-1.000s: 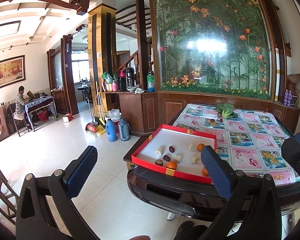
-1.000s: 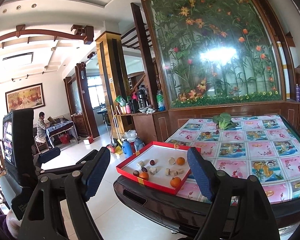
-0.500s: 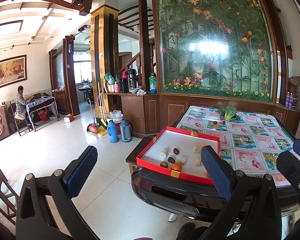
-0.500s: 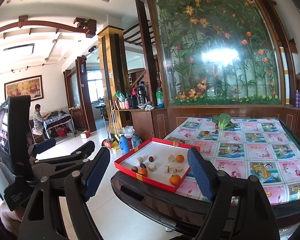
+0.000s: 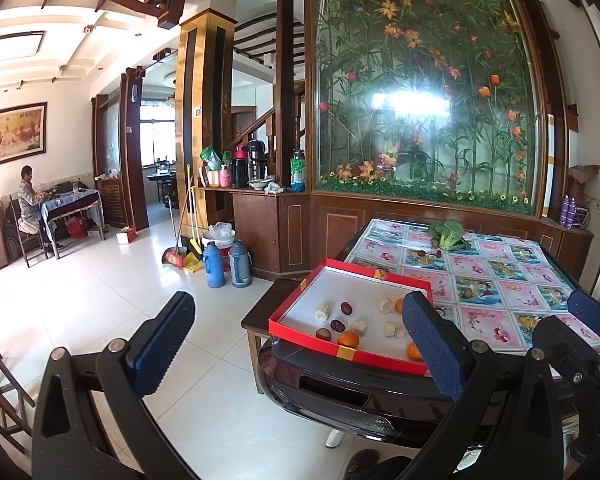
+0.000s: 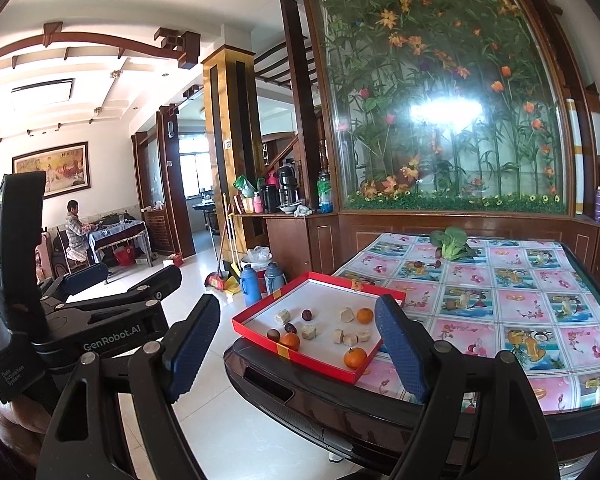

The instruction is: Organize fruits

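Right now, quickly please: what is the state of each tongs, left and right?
Left tongs: open, holding nothing.
Right tongs: open, holding nothing.

Daylight is flooding in bright; a white glare patch is blowing out the tall glass flower-painted screen (image 5: 420, 100), and fisheye distortion is bending and darkening both views' edges.
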